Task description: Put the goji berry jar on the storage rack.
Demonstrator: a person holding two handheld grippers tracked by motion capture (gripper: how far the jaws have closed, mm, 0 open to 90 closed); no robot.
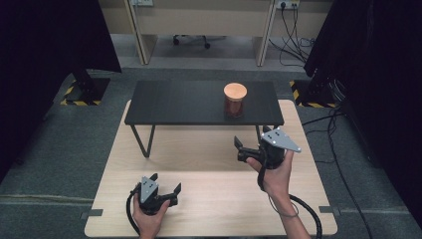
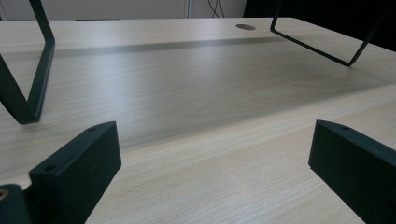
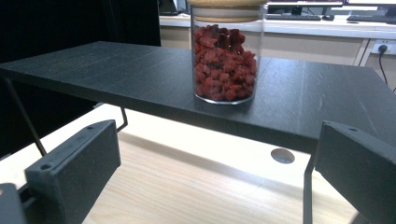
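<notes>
The room is evenly lit from overhead, while both sides of the high view fall into near-black. The pale table is bright, and the dark shelf casts a soft shadow band across it. In the left gripper view a dull sheen lies on the wood and the near jaws are soft. The jar looks fairly sharp, its top edge glaring.

- The jar is clear glass, filled with red-brown pieces, and its lid is light tan.
- The shelf is black with thin black legs.
- The table is pale wood with fine grain.
- Both grippers, left gripper and right gripper, are black with grey plates.
- The floor is grey-green, with yellow-black striped tape.
</notes>
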